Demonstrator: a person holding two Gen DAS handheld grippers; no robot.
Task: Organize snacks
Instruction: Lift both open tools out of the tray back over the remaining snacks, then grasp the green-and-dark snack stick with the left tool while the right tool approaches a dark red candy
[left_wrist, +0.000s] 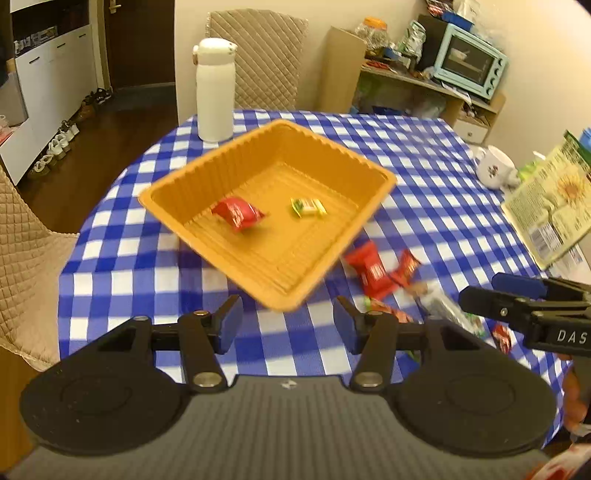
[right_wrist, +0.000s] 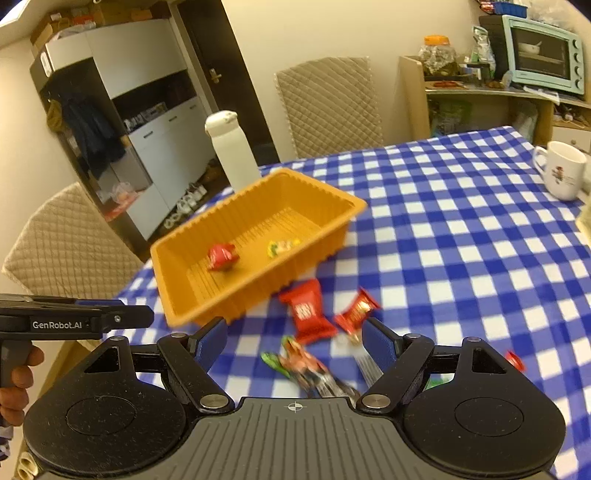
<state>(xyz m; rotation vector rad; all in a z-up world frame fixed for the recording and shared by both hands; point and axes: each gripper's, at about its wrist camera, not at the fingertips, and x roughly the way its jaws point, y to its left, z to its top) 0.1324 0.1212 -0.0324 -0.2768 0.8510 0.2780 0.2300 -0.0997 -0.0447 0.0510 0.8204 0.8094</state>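
Note:
An orange plastic tray (left_wrist: 177, 188) (right_wrist: 173, 295) sits on the checked tablecloth. It holds a red snack packet (left_wrist: 238, 213) (right_wrist: 221, 256) and a small yellow-green candy (left_wrist: 308, 207) (right_wrist: 282, 247). Loose snacks lie on the cloth by the tray's near right corner: two red packets (left_wrist: 373, 271) (right_wrist: 308, 312) (right_wrist: 356, 312) and an orange-green wrapper (right_wrist: 299, 363). My left gripper (left_wrist: 288, 323) is open and empty, just in front of the tray's near corner. My right gripper (right_wrist: 295, 341) is open over the loose snacks, with nothing held.
A white bottle (left_wrist: 214, 90) (right_wrist: 232, 151) stands behind the tray. A white mug (left_wrist: 495, 168) (right_wrist: 563, 170) and a printed snack box (left_wrist: 550, 206) are at the right. Padded chairs stand at the far side (right_wrist: 328, 107) and the left (left_wrist: 26, 258).

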